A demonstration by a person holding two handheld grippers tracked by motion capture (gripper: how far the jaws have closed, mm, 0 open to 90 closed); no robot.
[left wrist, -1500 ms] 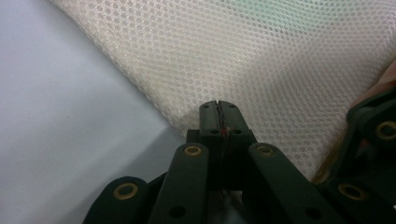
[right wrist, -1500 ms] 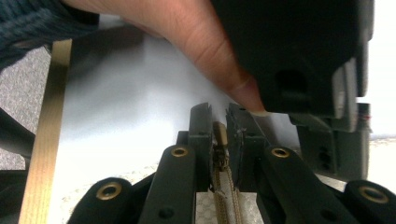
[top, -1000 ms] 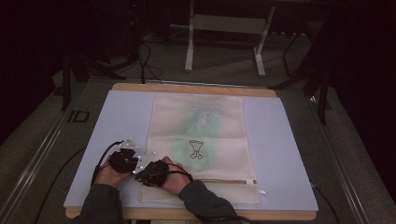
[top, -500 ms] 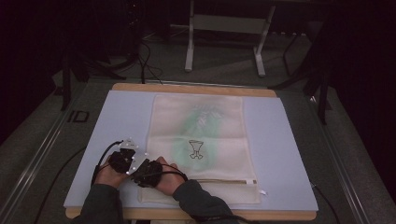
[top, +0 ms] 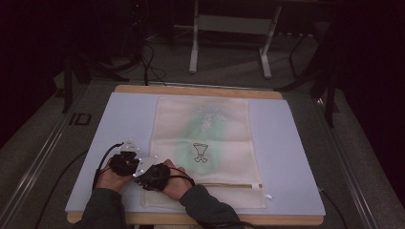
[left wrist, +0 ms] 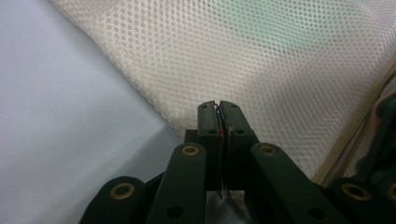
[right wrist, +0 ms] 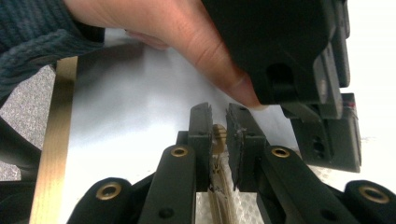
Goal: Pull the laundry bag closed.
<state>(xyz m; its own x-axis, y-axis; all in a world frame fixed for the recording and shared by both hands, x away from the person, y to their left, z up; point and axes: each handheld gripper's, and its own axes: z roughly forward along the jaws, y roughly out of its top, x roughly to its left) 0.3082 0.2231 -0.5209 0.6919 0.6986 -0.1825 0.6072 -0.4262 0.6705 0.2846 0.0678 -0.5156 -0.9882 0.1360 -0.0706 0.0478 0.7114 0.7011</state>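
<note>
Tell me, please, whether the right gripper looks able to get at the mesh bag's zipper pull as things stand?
Probably yes: the zipper pull already sits between the jaws of the right gripper, which have just been opening slightly, and nothing lies between them and it.

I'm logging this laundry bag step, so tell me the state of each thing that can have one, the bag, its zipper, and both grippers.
Mesh bag: flat on the mat, something green inside.
Zipper: looks closed along the stretch in the high view; pull between the right jaws.
Left gripper: jaws shut on the mesh edge.
Right gripper: jaws shut on the zipper pull.
Mat: flat on the table.
</note>
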